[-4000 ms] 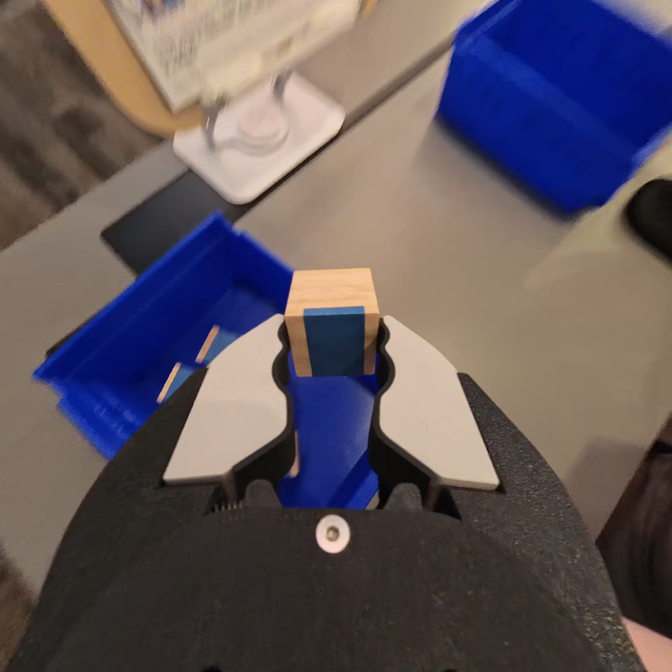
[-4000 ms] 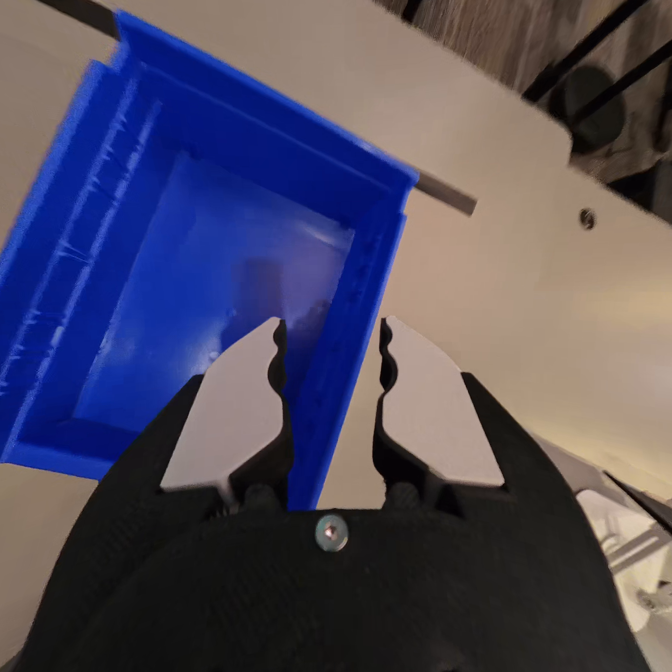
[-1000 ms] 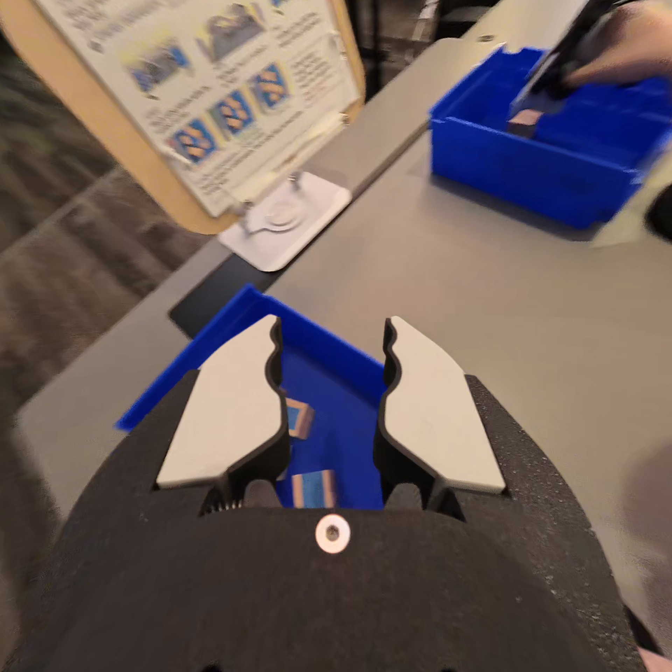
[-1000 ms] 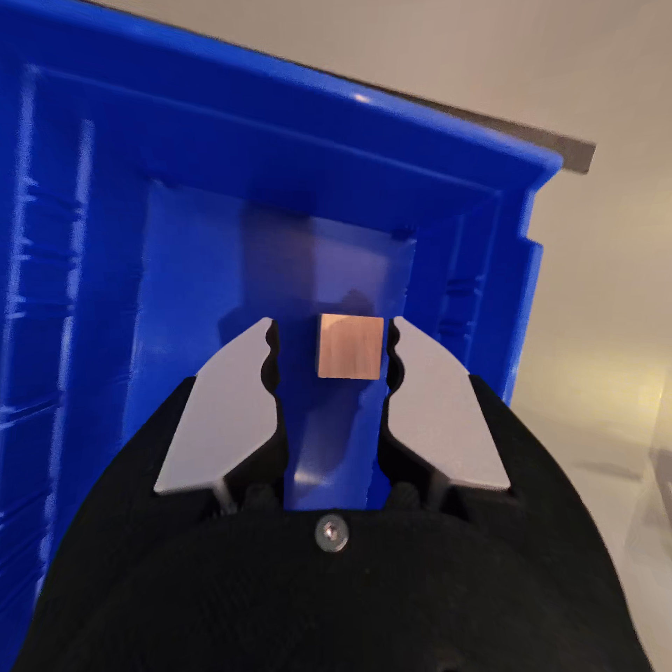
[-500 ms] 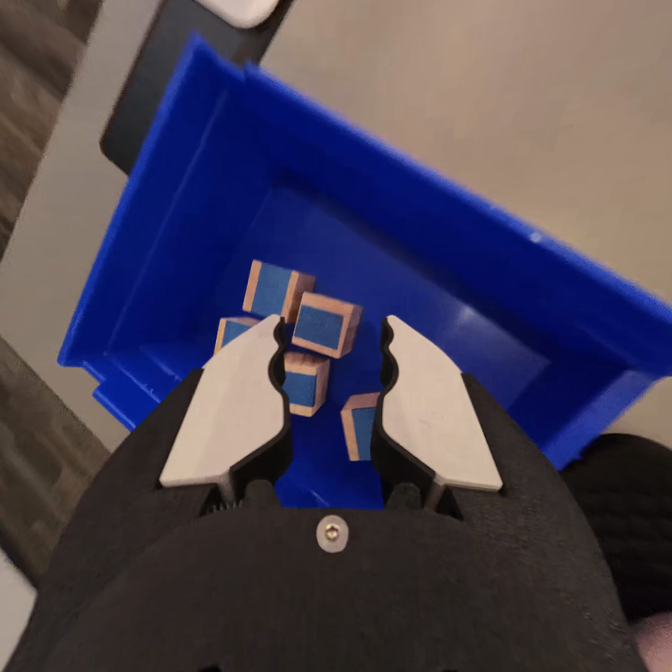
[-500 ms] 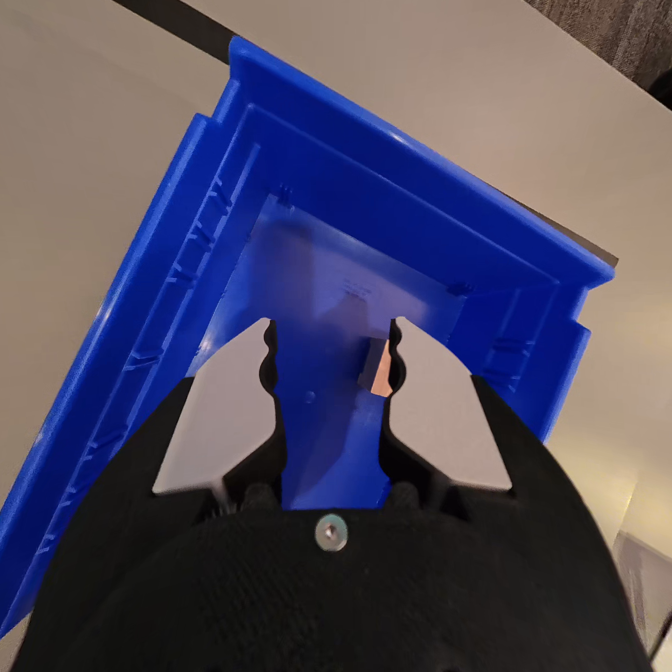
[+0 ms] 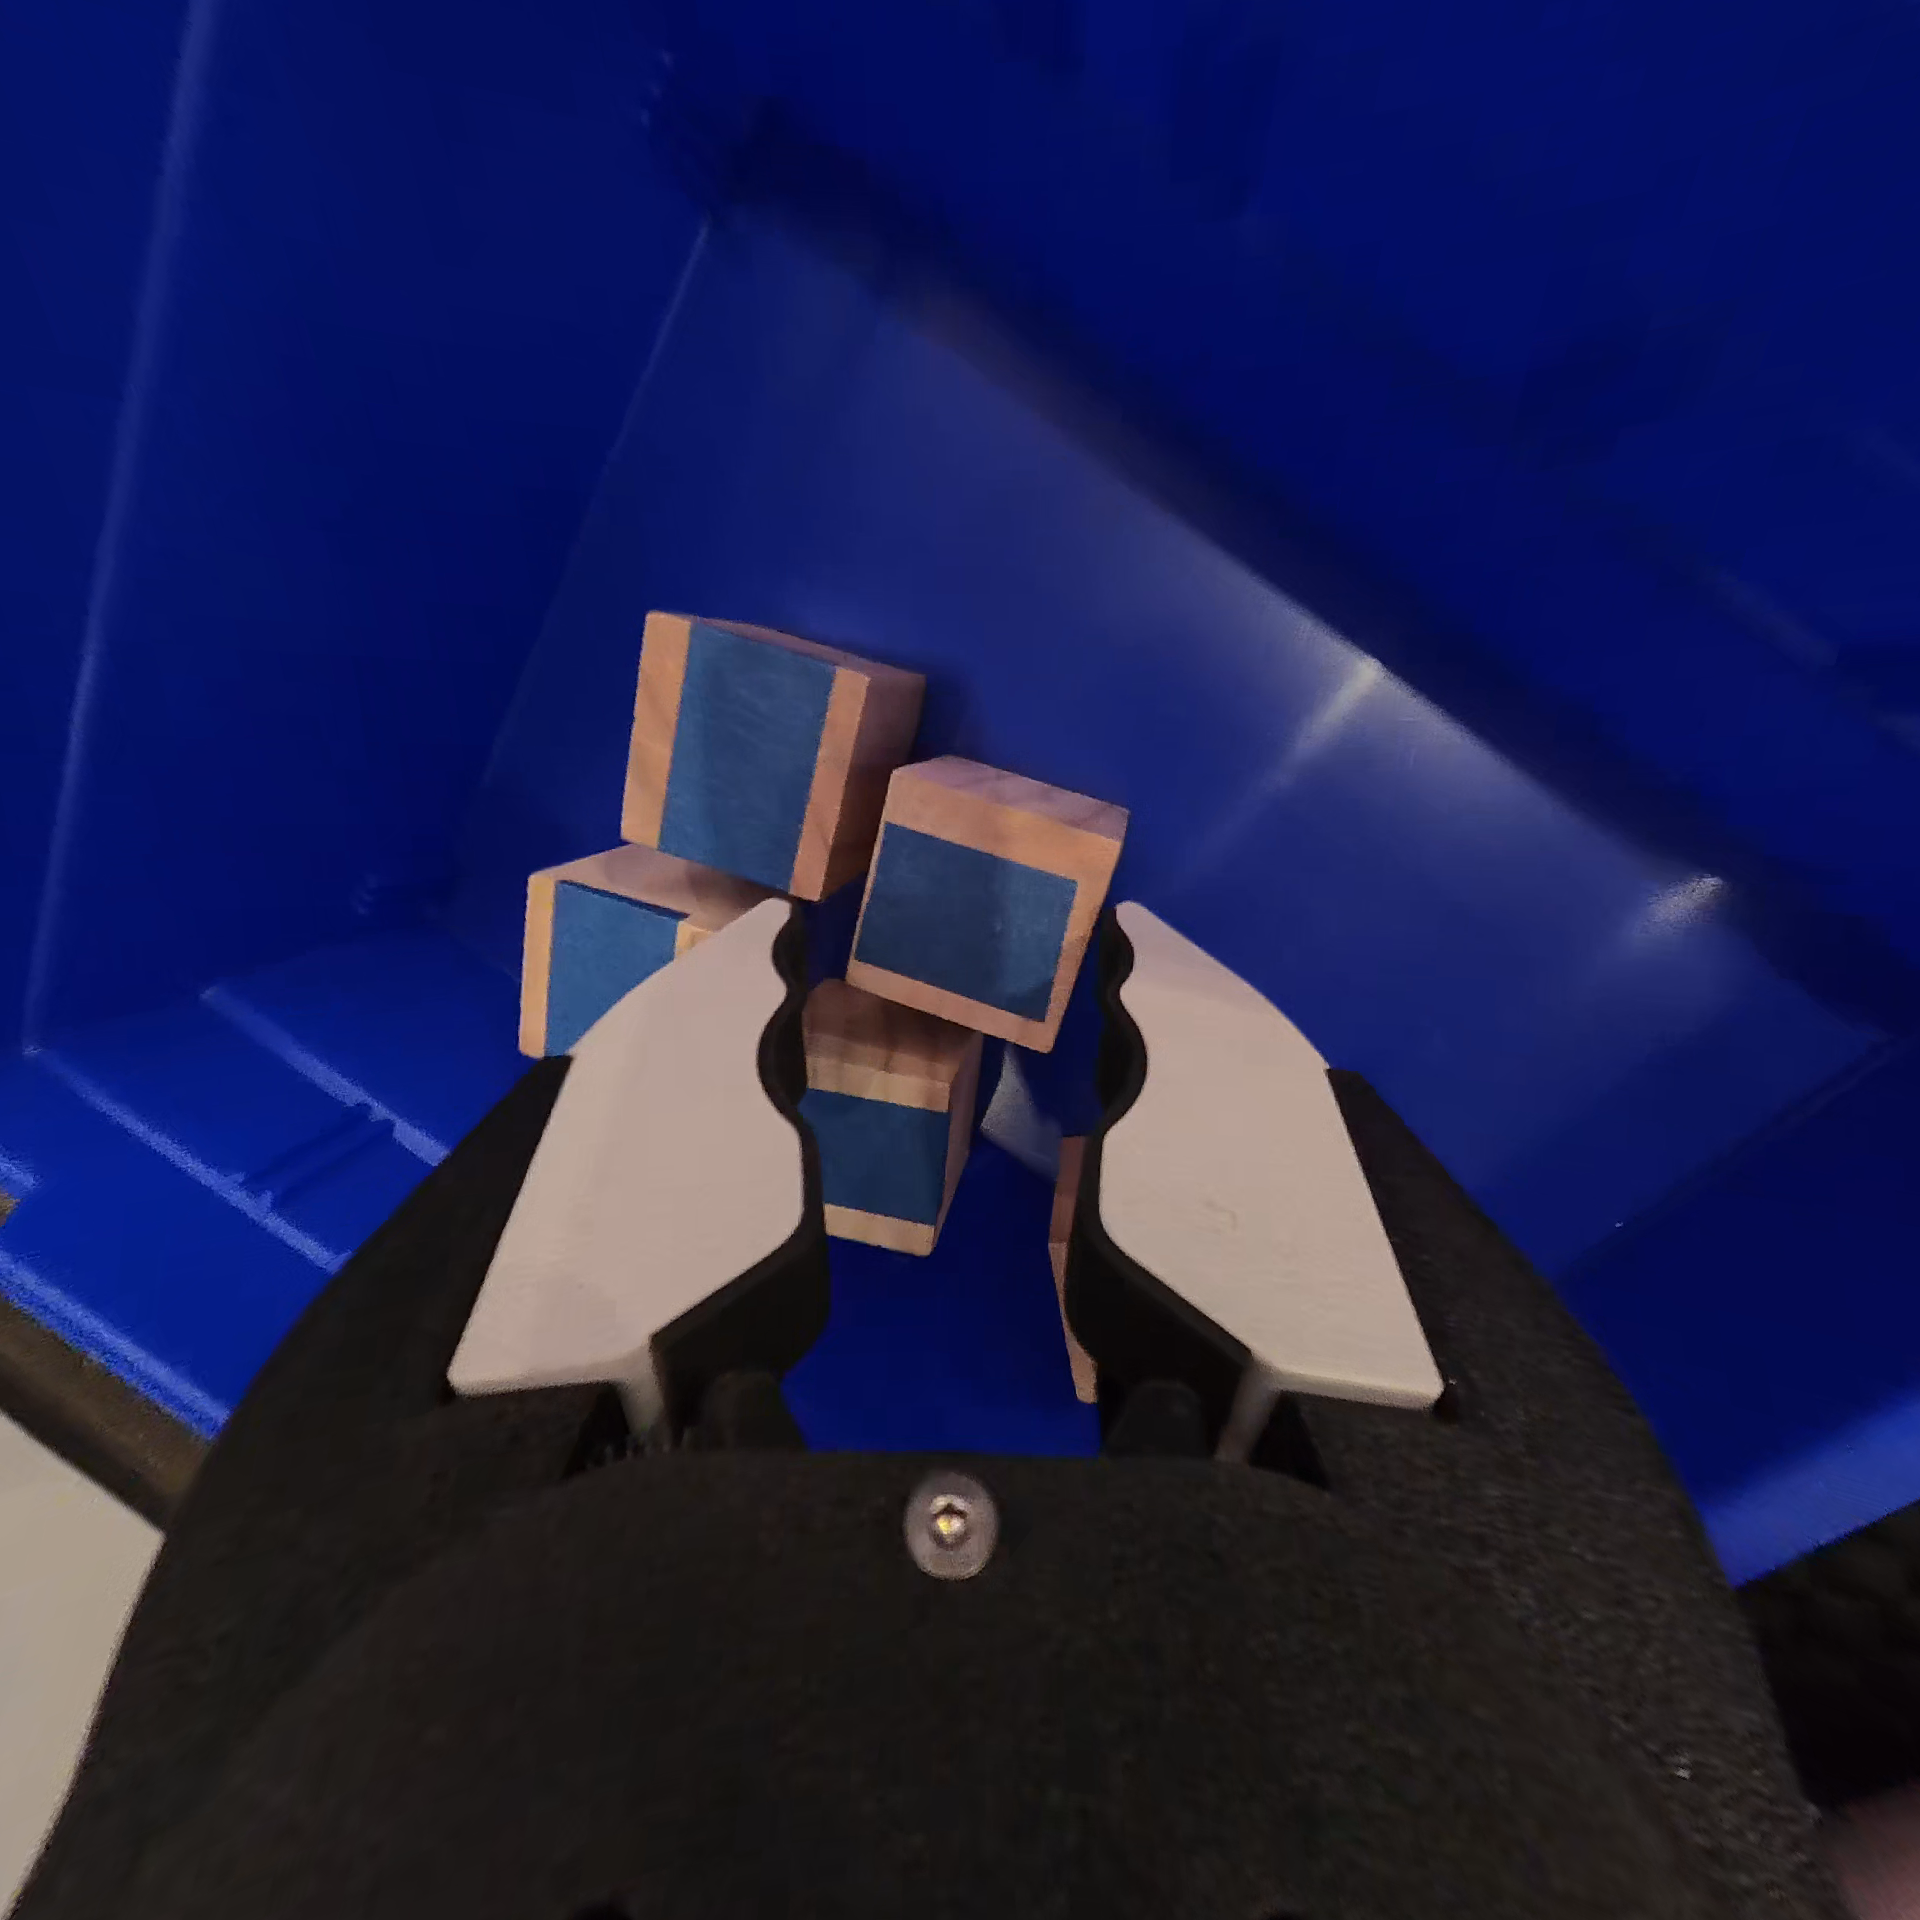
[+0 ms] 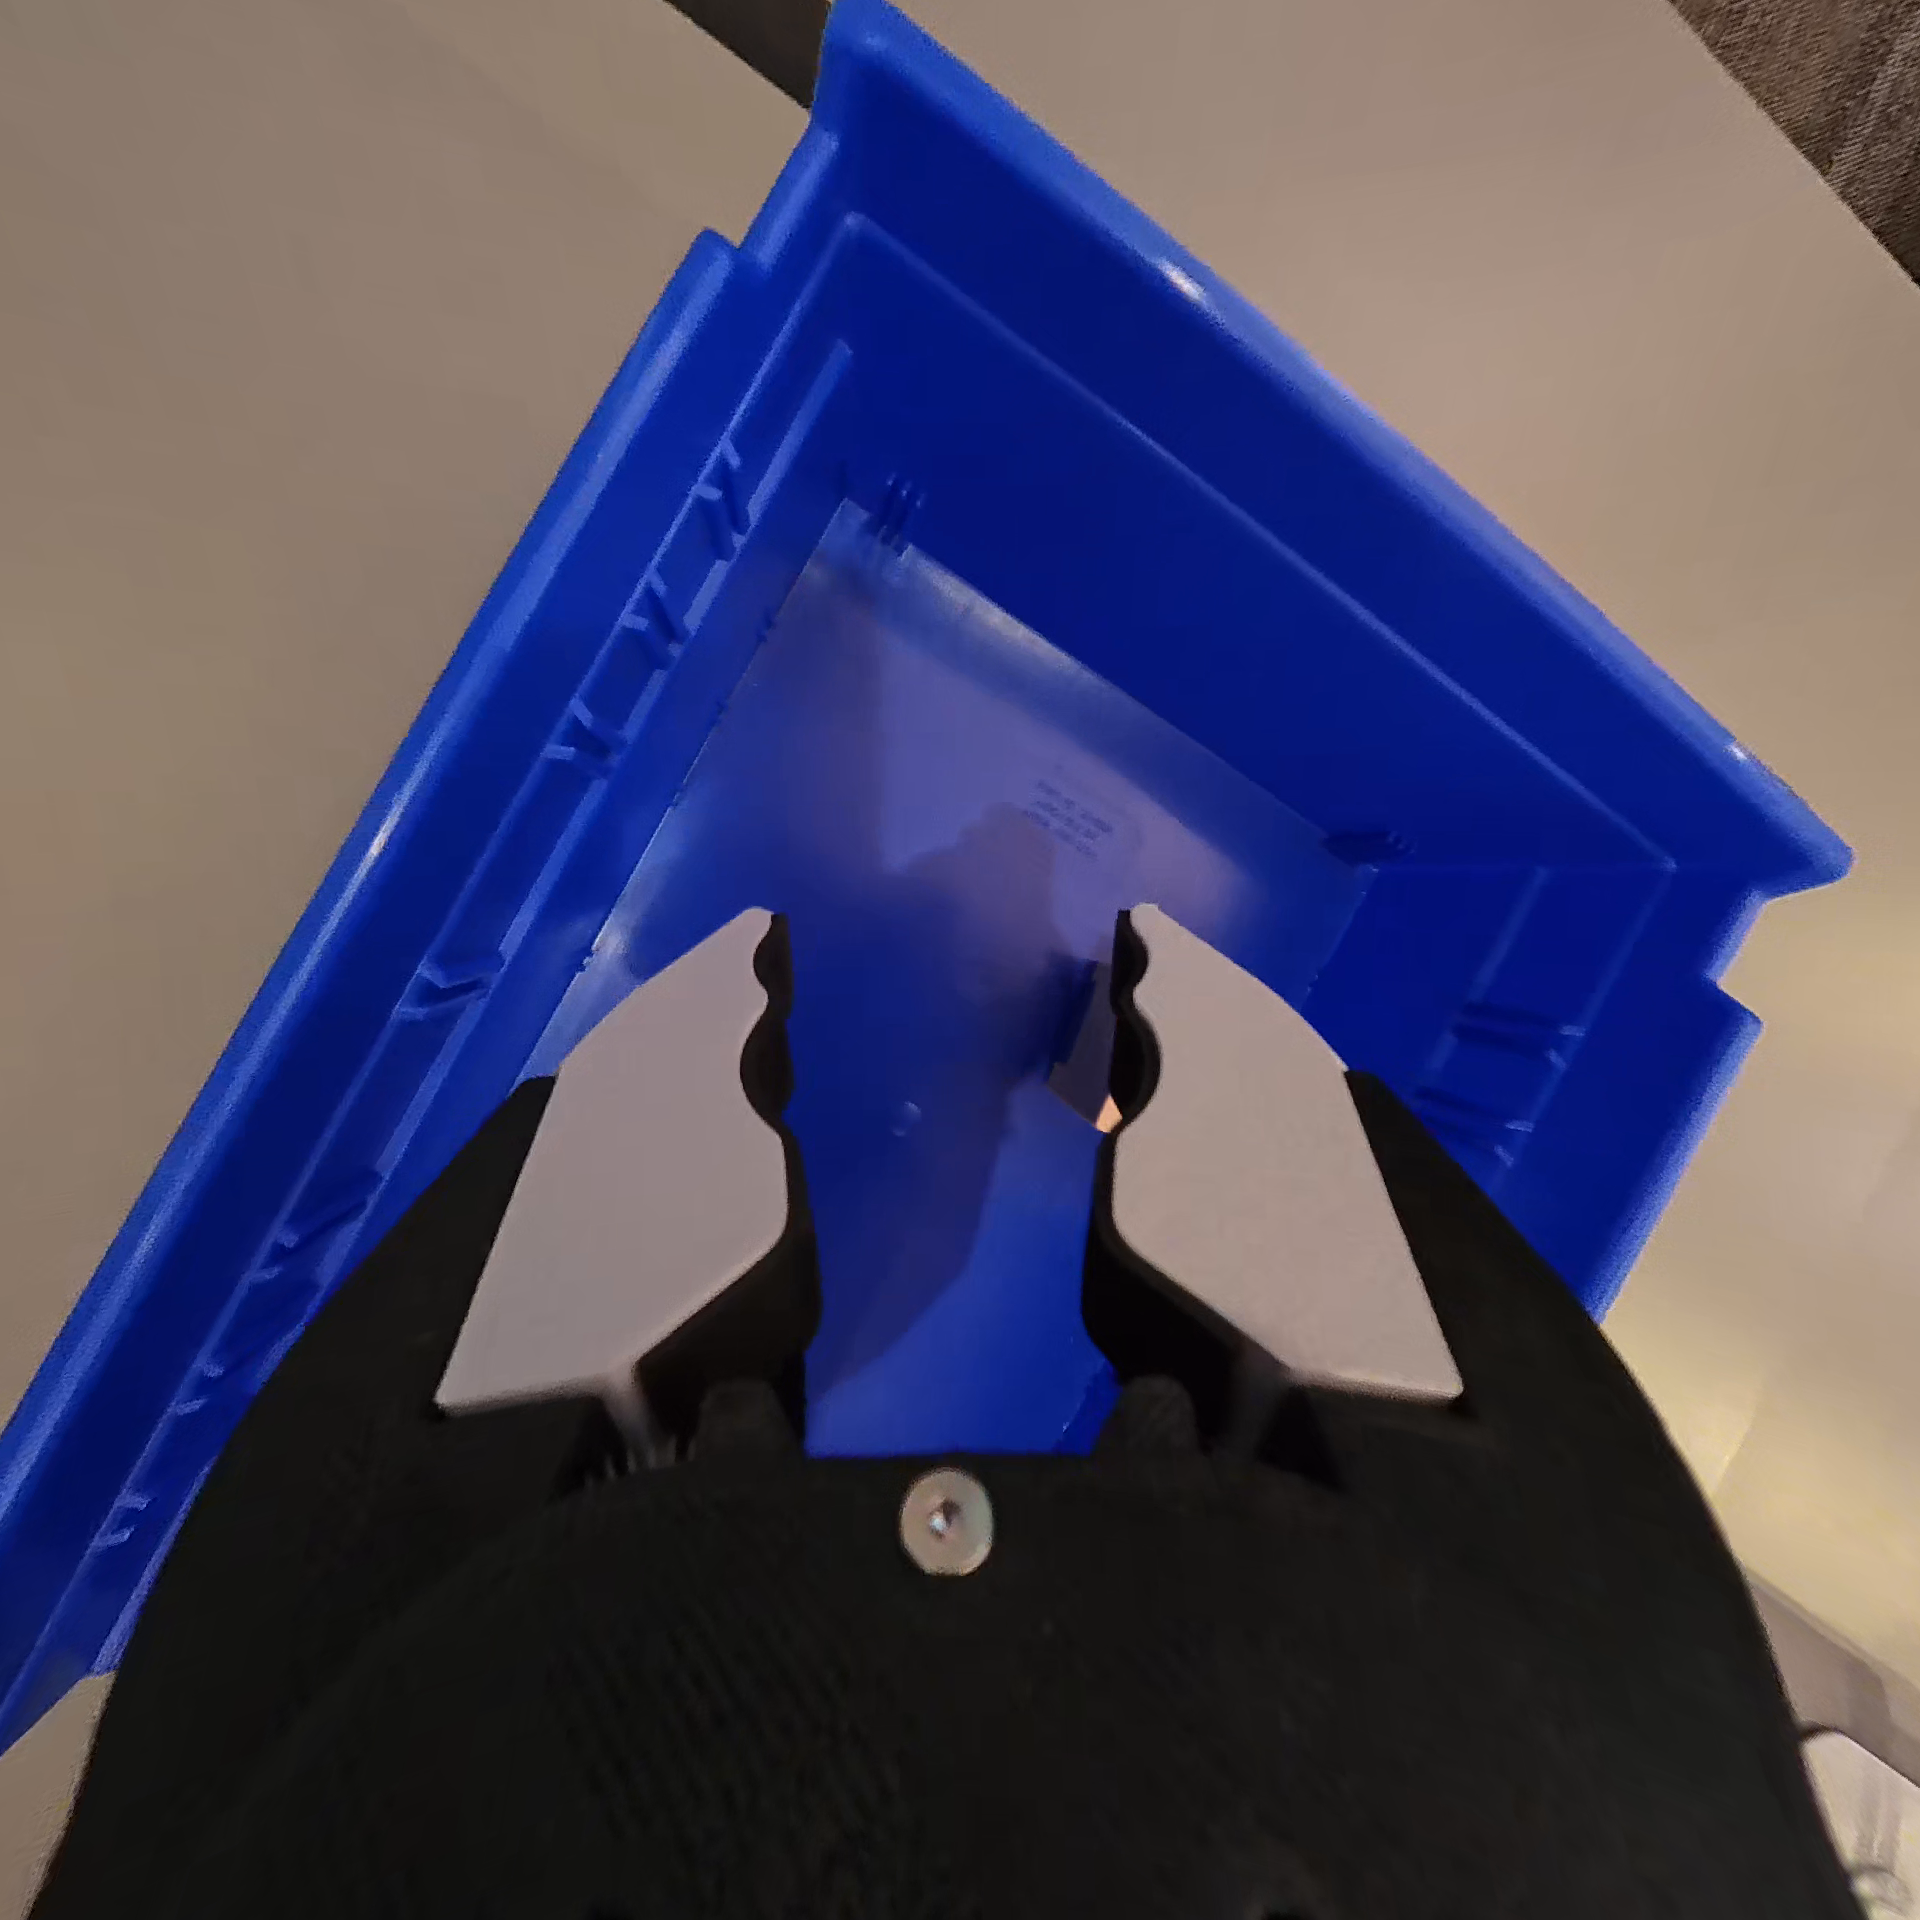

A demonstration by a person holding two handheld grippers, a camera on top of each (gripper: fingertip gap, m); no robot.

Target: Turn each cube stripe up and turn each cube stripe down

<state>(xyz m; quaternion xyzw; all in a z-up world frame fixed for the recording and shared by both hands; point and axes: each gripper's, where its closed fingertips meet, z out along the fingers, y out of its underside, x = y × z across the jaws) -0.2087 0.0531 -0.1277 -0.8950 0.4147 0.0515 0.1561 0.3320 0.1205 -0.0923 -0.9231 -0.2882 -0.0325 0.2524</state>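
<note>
In the left wrist view, several wooden cubes with blue stripes lie heaped in a blue bin (image 7: pixel 1351 416). My left gripper (image 7: pixel 951 920) is open and low inside this bin. One cube (image 7: pixel 883 1132) sits between its fingers, apart from both. A tilted cube (image 7: pixel 977 914) lies just past the tips, another cube (image 7: pixel 769 753) beyond it. One cube (image 7: pixel 597 945) is half hidden by the left finger, and a further cube (image 7: pixel 1070 1247) by the right finger. In the right wrist view, my right gripper (image 8: pixel 951 914) is open and empty above a second blue bin (image 8: pixel 1195 436). A single cube (image 8: pixel 1081 1060) on that bin's floor peeks out beside the right finger.
Both bins stand on a grey table (image 8: pixel 312 416). A dark strip (image 8: pixel 748 42) runs along the table beyond the second bin's far corner. The first bin's near wall (image 7: pixel 156 1195) rises at the lower left, with table edge (image 7: pixel 62 1558) below it.
My left gripper swung down from over the table into the first bin, close to the cubes. My right gripper rose away from its bin, leaving the single cube on the floor.
</note>
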